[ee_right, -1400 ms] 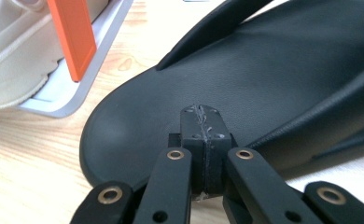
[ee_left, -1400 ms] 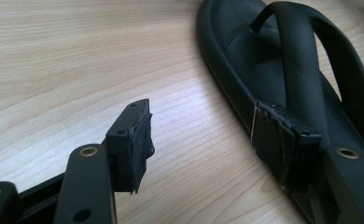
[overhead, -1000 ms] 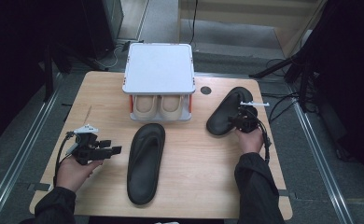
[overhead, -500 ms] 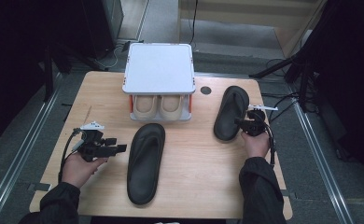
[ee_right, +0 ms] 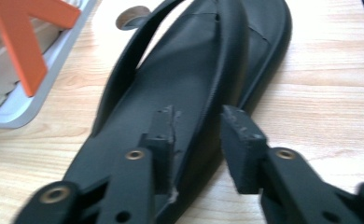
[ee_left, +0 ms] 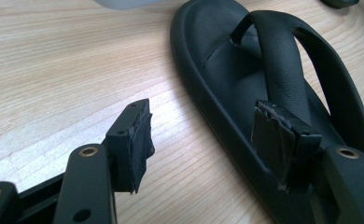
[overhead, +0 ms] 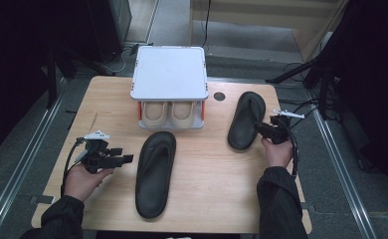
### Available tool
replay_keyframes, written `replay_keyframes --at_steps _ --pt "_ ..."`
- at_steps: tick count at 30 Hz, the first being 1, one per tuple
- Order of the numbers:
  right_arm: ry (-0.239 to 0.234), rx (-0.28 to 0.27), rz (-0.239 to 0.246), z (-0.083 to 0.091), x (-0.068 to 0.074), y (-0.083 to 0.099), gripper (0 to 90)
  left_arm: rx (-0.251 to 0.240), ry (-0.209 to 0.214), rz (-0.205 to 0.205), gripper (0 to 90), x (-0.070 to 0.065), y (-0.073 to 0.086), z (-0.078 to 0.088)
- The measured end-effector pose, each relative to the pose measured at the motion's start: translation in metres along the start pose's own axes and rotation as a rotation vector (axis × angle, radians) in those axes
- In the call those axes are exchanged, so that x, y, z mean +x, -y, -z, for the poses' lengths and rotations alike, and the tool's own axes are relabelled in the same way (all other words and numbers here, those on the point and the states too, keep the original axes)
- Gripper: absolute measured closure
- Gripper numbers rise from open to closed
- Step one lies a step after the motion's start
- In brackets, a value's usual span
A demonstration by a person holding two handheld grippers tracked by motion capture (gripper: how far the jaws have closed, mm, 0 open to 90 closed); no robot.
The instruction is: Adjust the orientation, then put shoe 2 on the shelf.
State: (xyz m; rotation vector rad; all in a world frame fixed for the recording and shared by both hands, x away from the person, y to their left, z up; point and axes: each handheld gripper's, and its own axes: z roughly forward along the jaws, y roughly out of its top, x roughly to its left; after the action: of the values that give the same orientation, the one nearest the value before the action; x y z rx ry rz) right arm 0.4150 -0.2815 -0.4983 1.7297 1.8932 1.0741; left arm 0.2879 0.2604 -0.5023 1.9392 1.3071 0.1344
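On the table in the high view, the right gripper [overhead: 259, 130] sits at the right sandal [overhead: 245, 120], jaws just opened, releasing its edge. In the left gripper view, the left gripper [ee_left: 213, 130] gapes empty beside the left sandal [ee_left: 273, 93]; grasping it likely follows.

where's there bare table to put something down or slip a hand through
Bare wood lies left of the shoe rack, out to the table edge, and in the wide strip between the middle sandal and the right sandal. The near right corner is free too. It is crowded between the rack's front and the middle sandal's toe, and around the right tongs beside the right sandal.
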Motion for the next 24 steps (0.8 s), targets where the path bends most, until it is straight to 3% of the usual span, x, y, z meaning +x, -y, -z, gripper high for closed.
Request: replay_keyframes --at_steps 8,16,24 --pt "0.004 -0.002 -0.029 -0.004 -0.005 -0.002 62.2 0.001 -0.004 0.004 38.2 0.001 0.004 0.002" --pt "0.037 0.027 -0.014 -0.014 -0.004 -0.007 58.2 -0.005 -0.020 0.025 38.1 0.004 0.011 0.008" --pt "0.040 0.023 -0.049 -0.025 -0.011 -0.013 57.0 -0.011 -0.041 0.046 38.1 0.006 0.020 0.016"
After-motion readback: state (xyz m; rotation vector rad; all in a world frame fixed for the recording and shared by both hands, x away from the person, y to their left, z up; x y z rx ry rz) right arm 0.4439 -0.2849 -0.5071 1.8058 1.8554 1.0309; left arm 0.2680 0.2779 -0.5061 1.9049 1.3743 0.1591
